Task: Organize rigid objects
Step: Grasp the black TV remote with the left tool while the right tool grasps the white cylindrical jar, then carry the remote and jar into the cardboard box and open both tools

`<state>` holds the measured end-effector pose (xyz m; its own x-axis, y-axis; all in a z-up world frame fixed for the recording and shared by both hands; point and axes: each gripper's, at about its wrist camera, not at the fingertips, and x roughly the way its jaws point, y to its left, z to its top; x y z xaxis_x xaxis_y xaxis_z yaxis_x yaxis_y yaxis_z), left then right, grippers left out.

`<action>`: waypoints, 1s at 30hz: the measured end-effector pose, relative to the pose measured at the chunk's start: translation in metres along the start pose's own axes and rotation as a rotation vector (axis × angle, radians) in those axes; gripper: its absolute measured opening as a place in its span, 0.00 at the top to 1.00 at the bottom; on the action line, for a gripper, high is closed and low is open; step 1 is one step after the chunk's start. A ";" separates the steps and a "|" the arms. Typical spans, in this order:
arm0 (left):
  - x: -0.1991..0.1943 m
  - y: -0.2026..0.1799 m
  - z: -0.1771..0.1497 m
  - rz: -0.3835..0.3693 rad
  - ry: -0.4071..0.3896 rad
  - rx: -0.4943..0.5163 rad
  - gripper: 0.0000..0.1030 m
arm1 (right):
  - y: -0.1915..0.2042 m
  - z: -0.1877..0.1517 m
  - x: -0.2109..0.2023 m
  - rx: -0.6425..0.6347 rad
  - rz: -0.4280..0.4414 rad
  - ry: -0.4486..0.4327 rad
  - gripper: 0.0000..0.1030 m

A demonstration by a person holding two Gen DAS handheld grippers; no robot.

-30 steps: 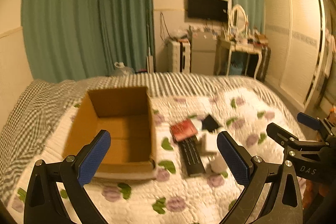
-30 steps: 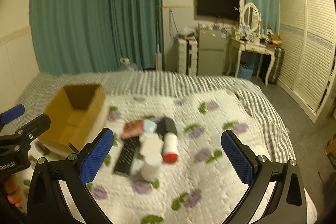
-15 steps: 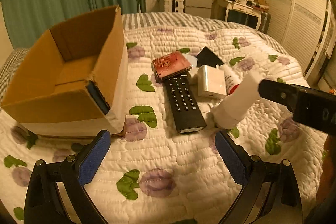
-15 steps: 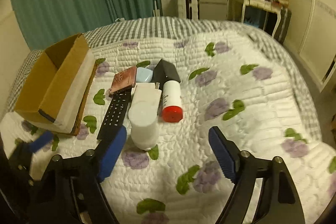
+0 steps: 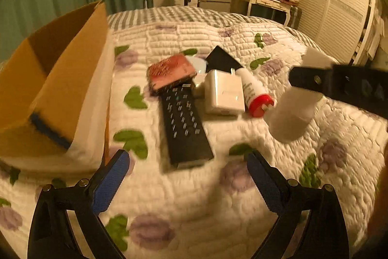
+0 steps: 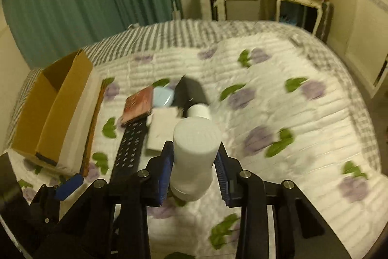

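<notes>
The right gripper (image 6: 194,163) clamps a white bottle (image 6: 194,157) — held just off the quilt (image 6: 278,113) (beside the black remote (image 5: 184,123)). The left gripper (image 5: 186,176) gapes wide, holding nothing, near the open cardboard box (image 5: 55,79).

Left wrist view: objects on quilted bed (image 5: 242,35), frame motion-blurred.

Left gripper (image 5: 186,181) jaws spread wide, empty, above the quilt. Cardboard box (image 5: 60,79) stands at left, open. Black remote (image 5: 184,128) lies at centre, red case (image 5: 169,72) overlapping its far end. White adapter (image 5: 224,92) sits just beside red-capped bottle (image 5: 254,94). Right gripper (image 5: 312,79) grips white cylinder (image 5: 293,108).
</notes>
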<state>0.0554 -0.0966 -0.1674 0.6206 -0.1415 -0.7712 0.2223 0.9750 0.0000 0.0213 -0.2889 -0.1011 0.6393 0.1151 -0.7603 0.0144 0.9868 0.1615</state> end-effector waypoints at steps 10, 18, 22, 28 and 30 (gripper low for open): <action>0.059 0.010 0.026 0.004 0.100 -0.029 0.44 | -0.007 0.000 0.001 0.008 -0.014 0.011 0.68; 0.059 0.017 0.032 -0.016 0.102 -0.029 0.56 | -0.003 -0.002 0.007 -0.014 -0.018 0.024 0.68; 0.044 0.023 0.027 -0.014 0.099 -0.039 0.59 | -0.002 -0.002 0.004 -0.019 -0.026 0.017 0.68; 0.011 0.023 0.011 -0.040 0.102 -0.020 0.60 | 0.008 -0.004 -0.014 -0.065 -0.051 -0.024 0.68; 0.001 0.024 0.007 -0.049 0.099 -0.018 0.60 | 0.013 -0.005 -0.024 -0.078 -0.050 -0.039 0.68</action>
<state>0.0664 -0.0749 -0.1633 0.5319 -0.1723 -0.8291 0.2367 0.9703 -0.0498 0.0023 -0.2784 -0.0838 0.6686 0.0626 -0.7410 -0.0123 0.9972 0.0732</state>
